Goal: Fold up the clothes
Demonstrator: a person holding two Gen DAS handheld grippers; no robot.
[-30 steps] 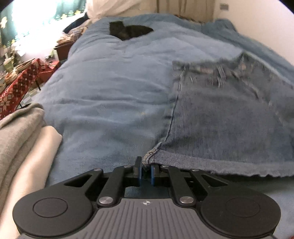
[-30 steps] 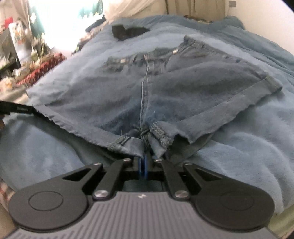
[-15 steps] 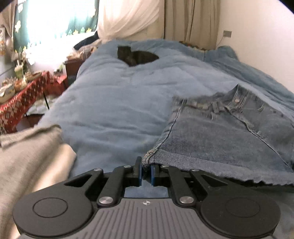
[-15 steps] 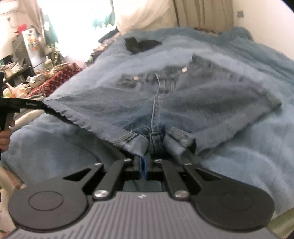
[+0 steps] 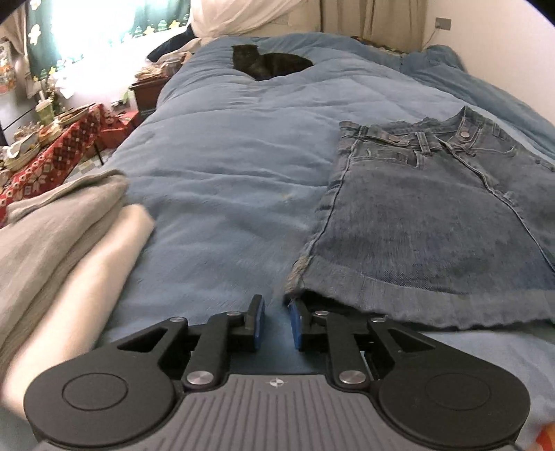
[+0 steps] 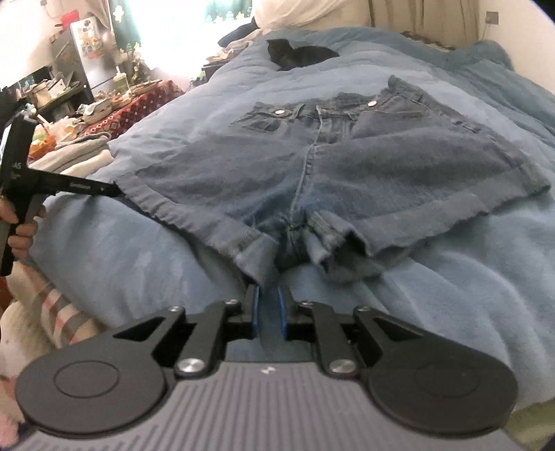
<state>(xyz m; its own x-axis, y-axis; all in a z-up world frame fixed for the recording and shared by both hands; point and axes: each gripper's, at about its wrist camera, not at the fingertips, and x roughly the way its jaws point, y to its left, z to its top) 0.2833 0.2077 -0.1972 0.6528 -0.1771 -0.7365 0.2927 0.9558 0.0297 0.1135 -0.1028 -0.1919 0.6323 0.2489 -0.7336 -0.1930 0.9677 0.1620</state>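
I see the denim shorts [image 6: 347, 166] spread flat on the blue duvet [image 5: 225, 180], waistband toward the far end, two metal buttons showing, both leg hems turned up into cuffs. The fabric is mid-blue, faded, with a centre seam running down to the crotch.

My left gripper [image 5: 276, 321] has just been opening its jaws; they stand slightly apart with nothing between them, the left cuff corner just beyond the tips. My right gripper [image 6: 267, 307] has likewise been opening, its pads parted and empty, the crotch of the shorts just ahead of them.

A folded grey and cream pile [image 5: 59, 236] lies at the duvet's left edge. A black cat [image 5: 269, 64] rests far up the bed. Beyond stand a red patterned table [image 5: 52, 156] crowded with clutter, a bright window and pale curtains [image 5: 367, 17].
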